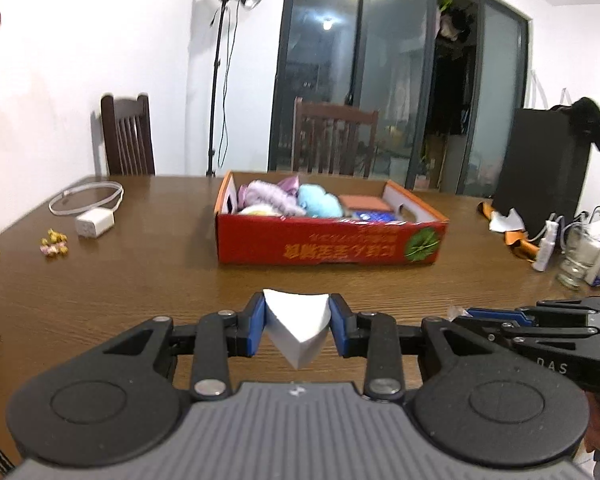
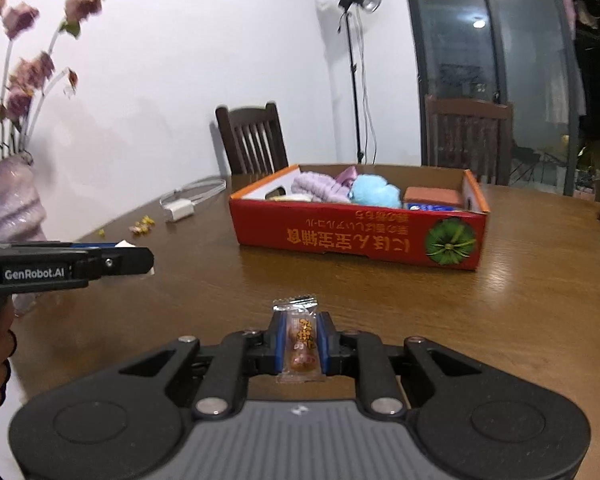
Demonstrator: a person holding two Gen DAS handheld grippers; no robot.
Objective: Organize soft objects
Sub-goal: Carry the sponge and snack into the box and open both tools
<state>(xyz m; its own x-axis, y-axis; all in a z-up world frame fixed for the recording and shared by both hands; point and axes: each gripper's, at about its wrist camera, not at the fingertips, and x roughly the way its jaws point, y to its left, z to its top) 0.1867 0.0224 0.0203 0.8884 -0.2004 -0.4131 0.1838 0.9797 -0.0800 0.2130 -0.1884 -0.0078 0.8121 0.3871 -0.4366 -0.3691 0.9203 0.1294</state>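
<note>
My left gripper [image 1: 298, 326] is shut on a white wedge-shaped sponge block [image 1: 296, 324], squeezed between the blue pads above the wooden table [image 1: 140, 280]. My right gripper [image 2: 300, 340] is shut on a small clear-wrapped snack packet [image 2: 300, 344] with a brown filling. Ahead of both stands a red cardboard box [image 1: 328, 244], also the red box [image 2: 360, 240], open at the top and holding a purple cloth [image 1: 268, 196], a light blue fluffy item [image 1: 318, 200], an orange-brown block and a blue packet. The right gripper [image 1: 500, 318] shows side-on at the lower right of the left wrist view.
A white charger with a coiled cable [image 1: 94, 224] and small dried flower bits [image 1: 54, 242] lie at the left. A glass jar, a tube and tissue packs [image 1: 580, 252] crowd the right edge. A vase of pink flowers [image 2: 12, 200] stands far left. Chairs and a light stand are behind the table.
</note>
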